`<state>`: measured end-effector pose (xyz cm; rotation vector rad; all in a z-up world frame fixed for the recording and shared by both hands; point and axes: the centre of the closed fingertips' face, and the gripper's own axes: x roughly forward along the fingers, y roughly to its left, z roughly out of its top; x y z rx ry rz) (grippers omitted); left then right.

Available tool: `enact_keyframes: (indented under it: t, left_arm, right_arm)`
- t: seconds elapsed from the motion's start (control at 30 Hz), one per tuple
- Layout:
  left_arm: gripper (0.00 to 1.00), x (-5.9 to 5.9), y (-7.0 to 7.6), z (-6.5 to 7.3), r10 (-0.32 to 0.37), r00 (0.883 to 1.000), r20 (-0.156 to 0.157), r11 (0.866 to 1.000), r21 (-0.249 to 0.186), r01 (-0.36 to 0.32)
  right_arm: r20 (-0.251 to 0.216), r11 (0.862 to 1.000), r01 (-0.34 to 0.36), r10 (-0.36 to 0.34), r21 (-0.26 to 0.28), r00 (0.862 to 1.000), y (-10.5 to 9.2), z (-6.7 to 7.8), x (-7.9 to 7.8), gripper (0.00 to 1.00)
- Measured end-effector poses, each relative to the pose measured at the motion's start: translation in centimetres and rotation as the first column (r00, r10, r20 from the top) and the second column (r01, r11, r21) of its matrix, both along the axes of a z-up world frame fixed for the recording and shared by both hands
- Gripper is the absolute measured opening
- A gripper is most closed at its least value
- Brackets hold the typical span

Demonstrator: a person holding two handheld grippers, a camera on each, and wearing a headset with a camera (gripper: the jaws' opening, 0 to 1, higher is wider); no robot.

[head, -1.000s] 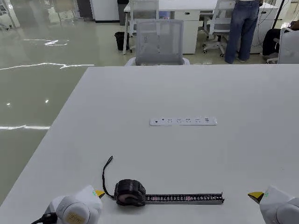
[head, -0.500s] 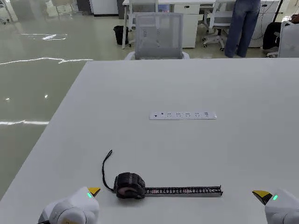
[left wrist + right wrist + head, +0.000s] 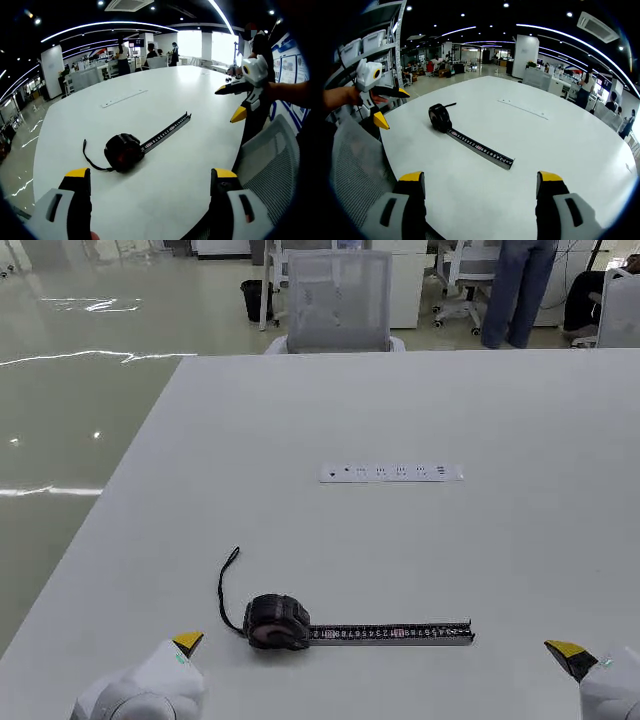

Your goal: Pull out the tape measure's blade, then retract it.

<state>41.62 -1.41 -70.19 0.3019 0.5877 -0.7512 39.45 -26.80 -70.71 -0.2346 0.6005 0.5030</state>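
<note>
Your left gripper (image 3: 151,174) sits at the bottom left of the head view. In its own view the two yellow-tipped jaws stand wide apart with nothing between them, so it is released. Your right gripper (image 3: 480,176) sits at the bottom right corner of the head view, and its jaws are likewise spread and grasp nothing. Both hang off the near edge of the white table (image 3: 400,400), apart from the tool.

Just beyond them, low and left of centre in the head view, lies the black round-cased tape measure (image 3: 277,621), flat on the tabletop. Its numbered metal blade (image 3: 390,633) is drawn out and runs from the case toward the right of the frame, lying on the table and ending short of your right gripper. A thin black wrist strap (image 3: 225,590) curls from the left side of the case up toward the middle of the frame.

Further up, around the centre of the head view, a long white power strip (image 3: 391,473) lies flat, well apart from the tape measure.

Past the far edge of the table, at the top centre, stands a grey mesh-backed office chair (image 3: 340,300). A small black bin (image 3: 253,300) is on the glossy floor to its left, and a person in blue jeans (image 3: 520,290) stands at the upper right.
</note>
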Motion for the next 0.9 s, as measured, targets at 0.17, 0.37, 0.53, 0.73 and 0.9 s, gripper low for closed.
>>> enact_keyframes:
  t: [0.17, 0.37, 0.53, 0.73, 0.9]
  left_arm:
    - [0.99, -0.1, 0.0, 0.3, 0.032, 0.999, 0.001, 0.999, -0.023, -0.032]
    - [0.99, -0.1, 0.2, 0.6, 0.061, 0.998, 0.005, 0.997, -0.038, -0.06]
    - [0.99, -0.2, 0.0, 0.6, 0.062, 0.998, 0.003, 0.997, -0.041, -0.062]
    - [0.99, 0.0, -0.1, 0.7, 0.095, 0.995, 0.007, 0.994, -0.056, -0.095]
    - [0.97, 0.0, 0.0, 0.8, 0.117, 0.993, 0.006, 0.991, -0.066, -0.116]
  right_arm:
    - [0.012, 0.999, 0.013, -0.014, 0.032, 1.0, 0.3, 0.2, -0.1, 0.96]
    - [0.005, 0.999, 0.014, -0.014, 0.035, 1.0, 0.8, 0.1, -0.7, 0.96]
    - [0.003, 0.999, 0.022, -0.022, 0.048, 1.0, 1.1, 0.2, -1.0, 0.96]
    - [-0.002, 0.997, 0.043, -0.043, 0.069, 0.999, 1.3, 0.5, -1.2, 0.96]
    - [-0.009, 0.997, 0.041, -0.04, 0.07, 0.999, 1.6, 0.2, -1.4, 0.95]
